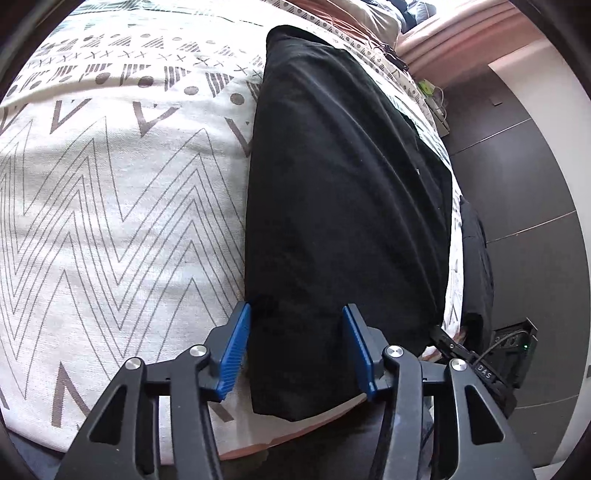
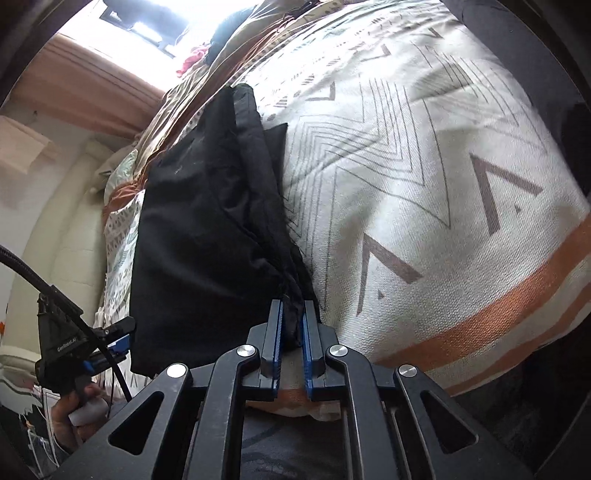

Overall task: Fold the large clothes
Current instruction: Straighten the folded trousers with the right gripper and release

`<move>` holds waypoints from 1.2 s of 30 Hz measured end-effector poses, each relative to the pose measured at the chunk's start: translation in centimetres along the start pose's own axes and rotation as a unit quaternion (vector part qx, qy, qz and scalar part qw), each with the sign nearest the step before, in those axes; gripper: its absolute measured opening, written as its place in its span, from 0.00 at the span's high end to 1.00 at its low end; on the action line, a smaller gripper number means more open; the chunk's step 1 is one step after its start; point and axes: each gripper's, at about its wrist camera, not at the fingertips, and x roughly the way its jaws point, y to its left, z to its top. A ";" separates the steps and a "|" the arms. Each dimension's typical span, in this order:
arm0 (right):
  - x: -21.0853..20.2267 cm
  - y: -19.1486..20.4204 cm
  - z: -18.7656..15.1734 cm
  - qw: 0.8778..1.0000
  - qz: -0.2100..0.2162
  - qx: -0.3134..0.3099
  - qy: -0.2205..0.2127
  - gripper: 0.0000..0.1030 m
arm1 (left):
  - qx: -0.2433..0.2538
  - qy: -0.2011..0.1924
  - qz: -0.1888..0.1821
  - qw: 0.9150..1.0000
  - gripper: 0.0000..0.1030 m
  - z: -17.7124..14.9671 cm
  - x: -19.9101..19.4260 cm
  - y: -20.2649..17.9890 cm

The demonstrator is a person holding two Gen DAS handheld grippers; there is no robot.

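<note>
A black garment [image 1: 343, 184] lies folded into a long strip on a white bedspread with grey zigzag print [image 1: 110, 221], close to the bed's right edge. My left gripper [image 1: 295, 308] stands open astride the strip's near end. Its left blue pad sits at the cloth's edge and the right pad over the cloth, neither squeezing it. In the right wrist view the same garment [image 2: 207, 221] runs away from me, and my right gripper [image 2: 293, 321] is shut on a bunched fold at its near right corner. The left gripper [image 2: 110, 332] shows there too, held by a hand [image 2: 70, 410].
Dark floor tiles [image 1: 517, 184] lie beyond the bed's right side. Pillows and a brown blanket [image 2: 192, 92] are heaped at the far end under a bright window [image 2: 147, 22]. The bedspread [image 2: 424, 184] has an orange stripe along its near edge.
</note>
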 end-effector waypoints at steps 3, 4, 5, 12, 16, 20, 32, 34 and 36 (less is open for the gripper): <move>-0.6 0.7 0.8 1.000 0.006 0.001 0.011 0.85 | -0.004 -0.003 -0.007 1.000 0.50 0.9 -0.1 0.0; -0.8 1.0 1.0 1.000 0.004 0.001 0.011 0.79 | -0.009 0.000 -0.010 1.000 0.50 1.2 -0.1 0.2; -1.0 1.2 1.4 1.000 0.002 -0.002 0.007 0.55 | -0.013 0.004 -0.013 1.000 0.50 1.6 0.1 0.3; -1.7 3.1 5.4 0.999 0.022 -0.035 -0.014 0.20 | -0.016 -0.006 -0.018 1.000 0.49 4.5 0.4 0.2; 0.1 4.4 8.1 0.998 0.019 -0.054 -0.010 0.20 | -0.023 -0.012 -0.016 1.000 0.49 6.8 1.3 0.4; 2.9 5.6 11.0 0.997 0.016 -0.069 0.003 0.24 | -0.026 -0.014 -0.015 0.999 0.49 9.5 2.0 0.6; 10.9 6.7 17.4 0.996 0.022 -0.078 0.035 0.58 | -0.020 -0.013 0.007 1.000 0.42 16.8 5.1 -0.2; 11.8 6.8 18.0 0.996 0.015 -0.081 0.034 0.67 | -0.016 -0.013 0.012 1.000 0.42 17.8 5.4 -0.5; 12.3 7.0 18.3 0.996 0.012 -0.087 0.031 0.88 | -0.011 -0.015 0.019 1.000 0.41 18.9 5.8 -0.9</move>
